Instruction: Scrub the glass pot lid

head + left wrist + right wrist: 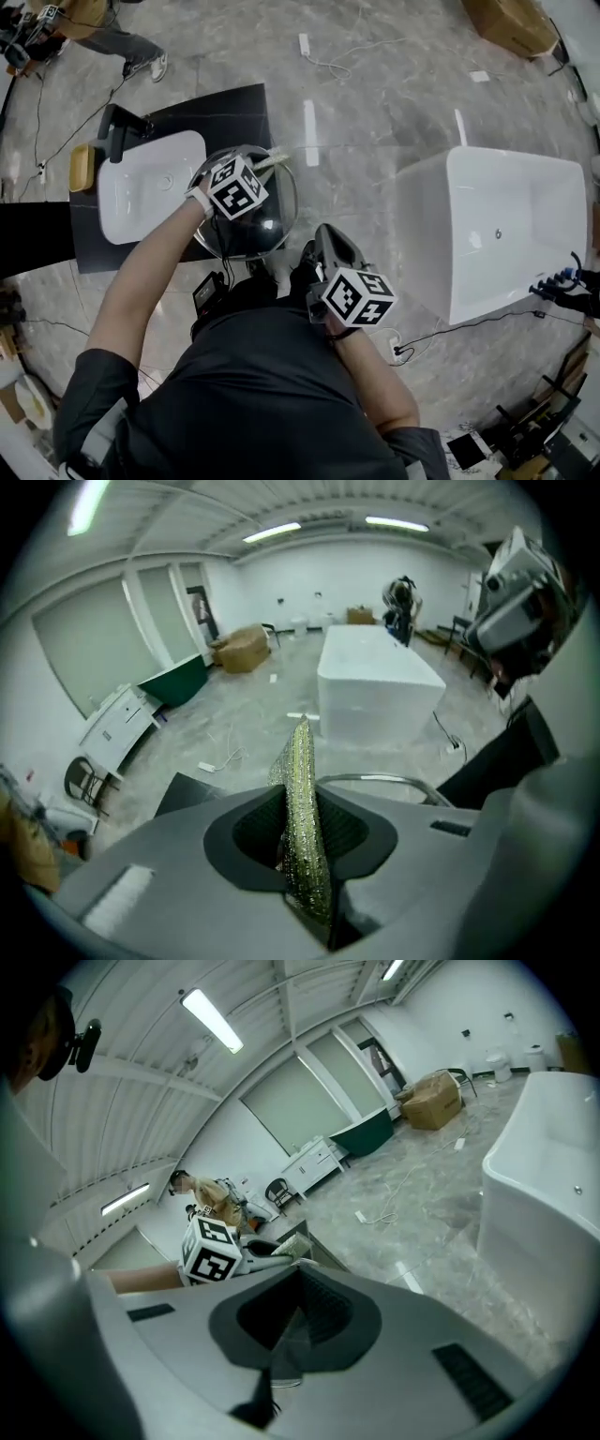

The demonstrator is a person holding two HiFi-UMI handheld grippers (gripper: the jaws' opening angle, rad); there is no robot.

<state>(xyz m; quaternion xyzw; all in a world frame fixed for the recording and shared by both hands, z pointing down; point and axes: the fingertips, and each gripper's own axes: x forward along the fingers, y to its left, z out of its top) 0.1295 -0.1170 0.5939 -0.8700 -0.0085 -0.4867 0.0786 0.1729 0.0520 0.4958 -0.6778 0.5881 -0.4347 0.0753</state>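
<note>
The glass pot lid (246, 217), round with a metal rim, hangs tilted over the edge of a black counter. My left gripper (265, 167) reaches over its top and is shut on a glittery green-gold scrub pad (273, 161), which stands upright between the jaws (305, 841). The lid's rim (394, 781) shows just past that pad. My right gripper (323, 236) is at the lid's near right edge, its jaws closed on it, with a thin strip of rim (281, 1384) showing below them. The left gripper's marker cube (211, 1251) is visible beyond.
A white basin (150, 183) with a black tap (117, 131) sits in the black counter (225, 108) on the left. A white bathtub (506, 234) stands to the right. Cables and a power strip (304, 44) lie on the grey floor. A person (112, 42) is at the top left.
</note>
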